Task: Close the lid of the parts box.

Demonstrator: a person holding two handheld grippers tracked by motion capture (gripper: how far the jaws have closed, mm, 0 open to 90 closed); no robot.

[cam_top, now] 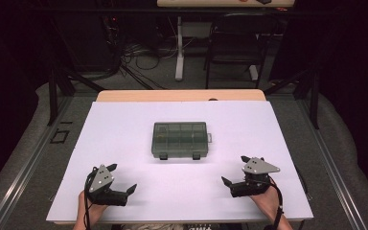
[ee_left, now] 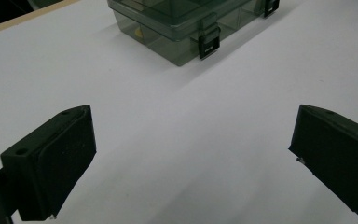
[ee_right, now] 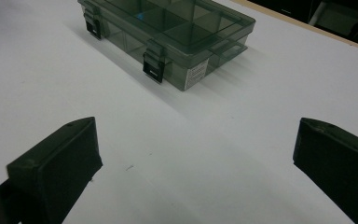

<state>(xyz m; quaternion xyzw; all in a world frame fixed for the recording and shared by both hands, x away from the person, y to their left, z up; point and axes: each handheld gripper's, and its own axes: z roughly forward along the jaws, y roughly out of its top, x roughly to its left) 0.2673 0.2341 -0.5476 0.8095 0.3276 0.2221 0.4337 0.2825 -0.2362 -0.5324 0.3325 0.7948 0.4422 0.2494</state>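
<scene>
A smoky grey see-through compartment box (cam_top: 179, 139) lies shut in the middle of the white sheet, with two black latches on its near side and a handle on its right end. My left gripper (cam_top: 121, 178) rests near the front left of the table, open and holding nothing. My right gripper (cam_top: 235, 169) rests at the front right, also open and bare. In the left gripper view the box (ee_left: 186, 23) sits ahead and well beyond the gripper (ee_left: 191, 158). In the right gripper view the box (ee_right: 168, 32) lies ahead to the left of the gripper (ee_right: 196, 158).
The white sheet (cam_top: 124, 124) covers a wooden table whose far edge (cam_top: 182, 95) shows bare. Beyond the table stand a black chair (cam_top: 235, 43), a white desk leg (cam_top: 179, 48) and floor cables. Dark frame bars run along both sides.
</scene>
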